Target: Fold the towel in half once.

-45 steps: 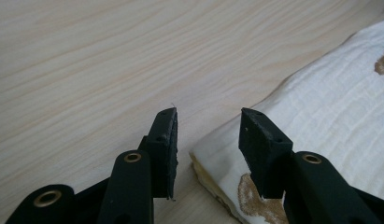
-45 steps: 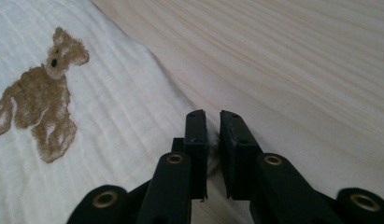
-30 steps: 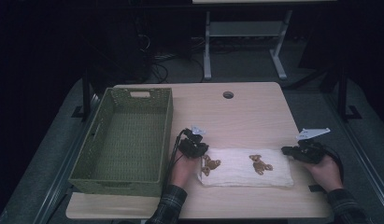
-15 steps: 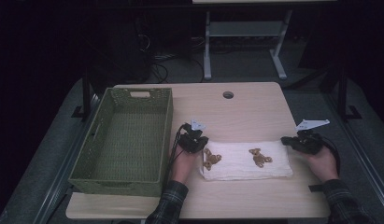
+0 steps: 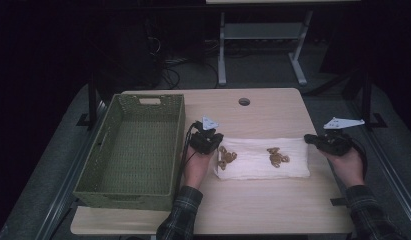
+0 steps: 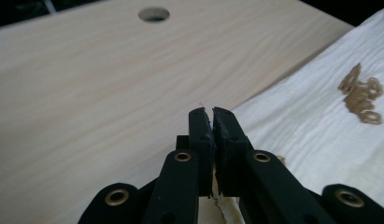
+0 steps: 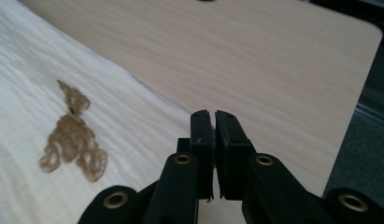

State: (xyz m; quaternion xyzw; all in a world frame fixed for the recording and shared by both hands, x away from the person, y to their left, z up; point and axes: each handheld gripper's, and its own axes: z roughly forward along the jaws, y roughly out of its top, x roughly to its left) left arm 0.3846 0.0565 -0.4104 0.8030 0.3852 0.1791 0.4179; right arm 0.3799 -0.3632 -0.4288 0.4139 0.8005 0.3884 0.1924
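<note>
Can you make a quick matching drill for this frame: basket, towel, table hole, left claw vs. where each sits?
Things:
1. basket
2. towel
3. table hole
4. left claw

Places:
A. at the towel's left end, jaws shut
B. far middle of the table
C. left part of the table
D. between the two hands, near the front edge

Pairs: 1-C, 2-D, 3-B, 4-A

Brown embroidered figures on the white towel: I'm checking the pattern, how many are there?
2. One brown figure sits near the towel's left end beside the left gripper; the other lies right of the middle. Folded layers may hide more.
</note>
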